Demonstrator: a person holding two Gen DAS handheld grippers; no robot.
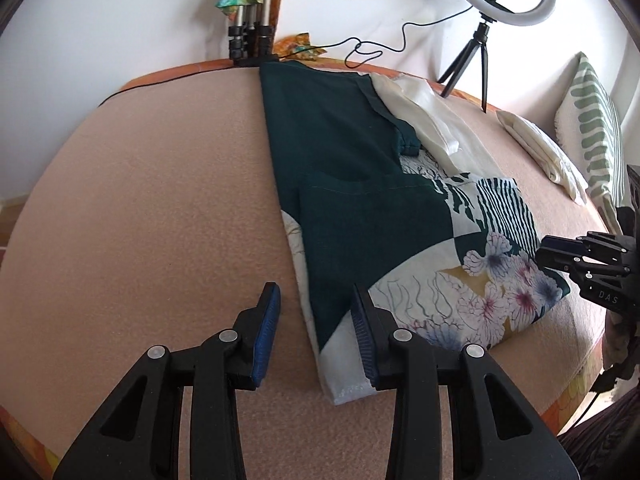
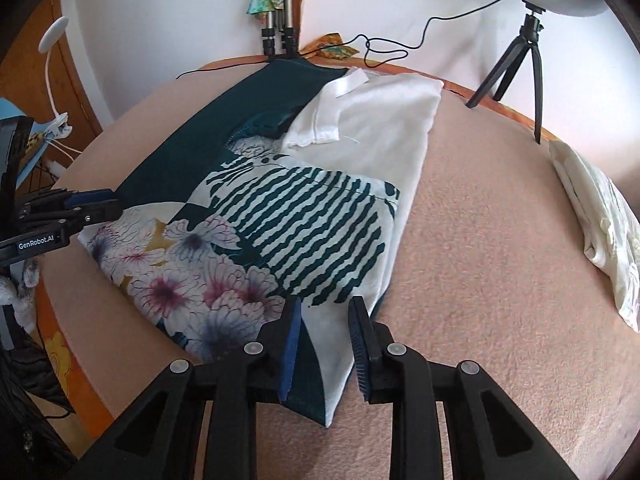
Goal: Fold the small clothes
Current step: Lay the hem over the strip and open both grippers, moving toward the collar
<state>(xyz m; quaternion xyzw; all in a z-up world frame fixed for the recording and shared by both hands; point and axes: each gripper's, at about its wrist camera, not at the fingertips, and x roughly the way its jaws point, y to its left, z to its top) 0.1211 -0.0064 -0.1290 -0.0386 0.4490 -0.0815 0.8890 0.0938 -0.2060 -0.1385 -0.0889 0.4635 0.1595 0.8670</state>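
Note:
A patterned shirt (image 1: 360,208), dark green with white, stripes and flowers, lies partly folded on the pink blanket; it also shows in the right wrist view (image 2: 304,224). Its white inner side (image 2: 380,120) is turned up at the far right. My left gripper (image 1: 316,312) is open, its jaws astride the shirt's near left corner. My right gripper (image 2: 324,328) is open, its jaws astride the near right corner. Each gripper shows in the other's view: the right one (image 1: 560,254) at the shirt's flowered edge, the left one (image 2: 92,204) at the green edge.
A folded white garment (image 2: 596,216) lies at the right, next to a green-striped pillow (image 1: 596,136). A ring light on a small tripod (image 2: 528,52) and tripod legs (image 1: 252,40) stand at the far edge, with a black cable (image 2: 384,48) trailing.

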